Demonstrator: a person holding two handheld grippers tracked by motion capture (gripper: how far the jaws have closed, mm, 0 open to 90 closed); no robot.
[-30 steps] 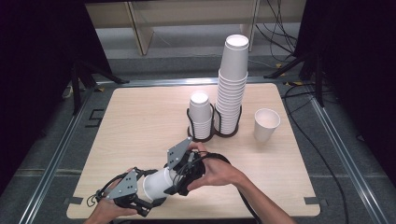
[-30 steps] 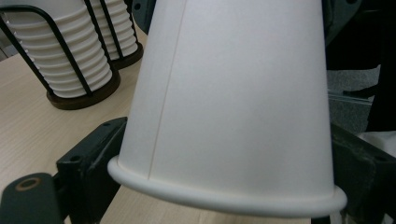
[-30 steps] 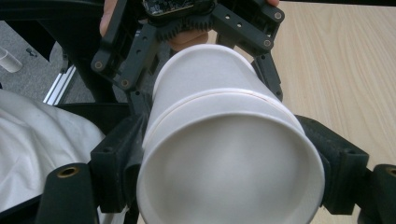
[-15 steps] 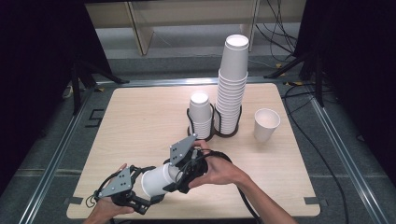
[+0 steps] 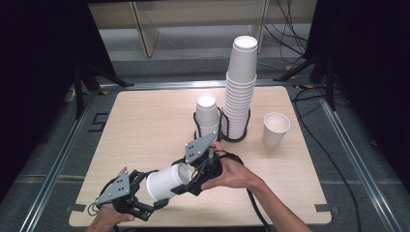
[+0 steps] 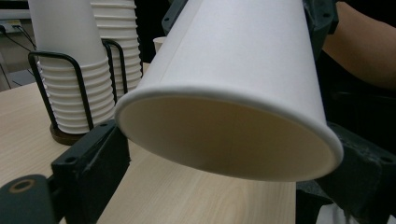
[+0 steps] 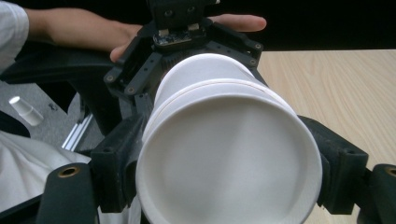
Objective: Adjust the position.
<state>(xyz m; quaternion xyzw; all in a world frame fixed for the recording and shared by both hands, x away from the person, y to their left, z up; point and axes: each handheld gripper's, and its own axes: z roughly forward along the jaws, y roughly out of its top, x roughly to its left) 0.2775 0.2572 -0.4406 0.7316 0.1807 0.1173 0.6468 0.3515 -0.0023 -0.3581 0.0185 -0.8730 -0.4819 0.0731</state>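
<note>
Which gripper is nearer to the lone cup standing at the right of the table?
Right. The right gripper sits near the table's middle front, closer to the lone cup. The left gripper is farther, at the front left edge. Both flank a sideways cup.

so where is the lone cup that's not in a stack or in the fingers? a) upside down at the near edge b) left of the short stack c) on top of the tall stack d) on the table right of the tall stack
d: in the high view the lone cup stands upright, mouth up, on the table just right of the tall stack.
</note>
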